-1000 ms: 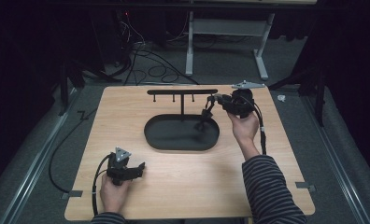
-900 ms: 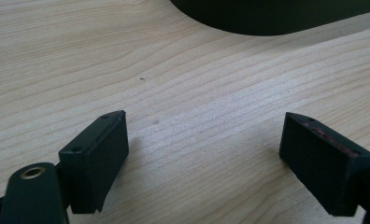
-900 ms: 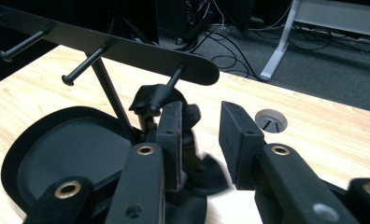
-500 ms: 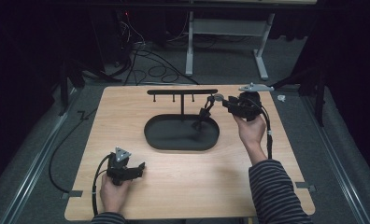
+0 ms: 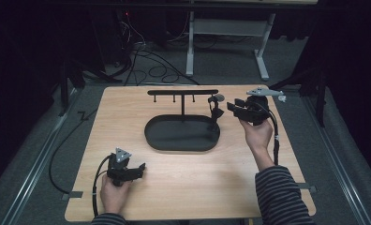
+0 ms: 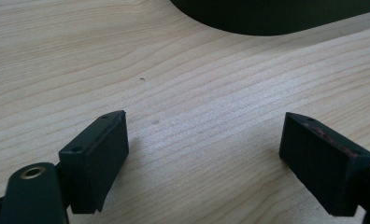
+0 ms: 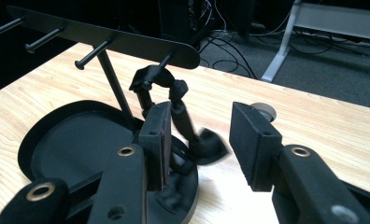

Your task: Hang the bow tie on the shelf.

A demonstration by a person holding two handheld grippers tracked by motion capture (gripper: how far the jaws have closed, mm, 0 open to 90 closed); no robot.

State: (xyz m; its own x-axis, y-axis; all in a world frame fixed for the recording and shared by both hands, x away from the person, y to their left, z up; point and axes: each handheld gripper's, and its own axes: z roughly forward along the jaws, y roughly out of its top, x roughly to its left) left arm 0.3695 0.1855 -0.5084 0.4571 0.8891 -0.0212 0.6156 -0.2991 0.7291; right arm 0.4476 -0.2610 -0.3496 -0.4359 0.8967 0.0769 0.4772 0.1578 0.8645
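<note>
— High view first: where does the black strap (image 5: pixel 216 110) sit against the right gripper (image 5: pixel 232 108)?

— It hangs from the end peg of the hook rack (image 5: pixel 182 92), over the right end of the oval tray (image 5: pixel 155 136). The right gripper is just to its right, jaws pointed at it, near but not closed on it.

— And close up?

— In the right gripper view the jaws stand released with a clear gap between them. The strap (image 7: pixel 171 100) loops over the last peg of the rack (image 7: pixel 127 39) and drops down ahead of the gap, nearer the left-hand jaw. I cannot tell whether it touches that jaw.

— What is hard to read?

— The strap's lower end is motion-blurred, so its shape there is unclear, and part of it is hidden behind the jaw. A small round grey thing (image 7: pixel 263 111) peeks out behind the other jaw, mostly covered; I cannot say what it is.

— The left gripper (image 5: pixel 136 169)?

— Resting low at the near left of the table (image 5: pixel 127 112), well apart from the tray. Its jaws are spread wide over bare wood, with nothing between them. The tray's dark rim (image 6: pixel 267 18) is cut off by the upper edge of its view.

— Materials?

— Pale wood-grain tabletop, matte black tray with a raised rim, a thin flat rack bar on a slim post with knobbed pegs, and a strap that looks soft and fabric-like.
</note>
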